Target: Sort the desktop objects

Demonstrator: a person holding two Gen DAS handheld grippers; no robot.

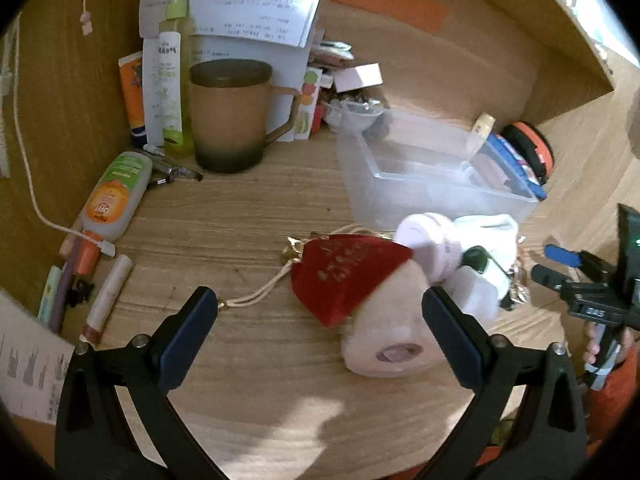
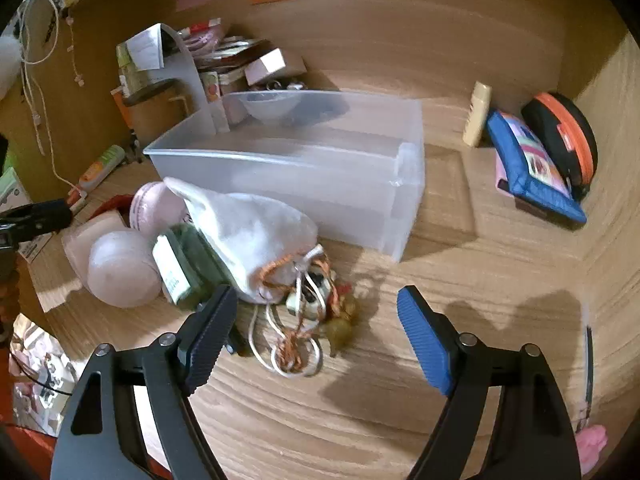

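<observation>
The clutter to be sorted lies in a loose heap on the wooden surface (image 2: 400,420), just in front of a clear plastic bin (image 2: 304,168) that looks empty and is the likely place for it. In the heap are a white drawstring pouch (image 2: 256,240), a red pouch (image 1: 344,276) with gold lettering, a green-and-white box (image 2: 184,268), a few pale pink round pieces (image 2: 120,268), and a tangle of white and orange cords (image 2: 292,344) with a small plug among them.

The left gripper (image 1: 320,308) has its jaws spread wide and grasps nothing; the red pouch and a pink piece sit between its fingers. The right gripper (image 2: 316,308) is likewise released, hovering over the cord tangle beside the mouth of the white pouch.

The step in hand seems to be a first pick from the heap. To do it well, take one item at a time, and go for the bulk of the pouch rather than its strings, since the cords look interlaced and may drag neighbours along. Whether the cords belong to the white pouch is hard to tell from here. Close the jaws fully on the soft cloth, lift straight up, and clear the bin's near wall before letting go.
</observation>
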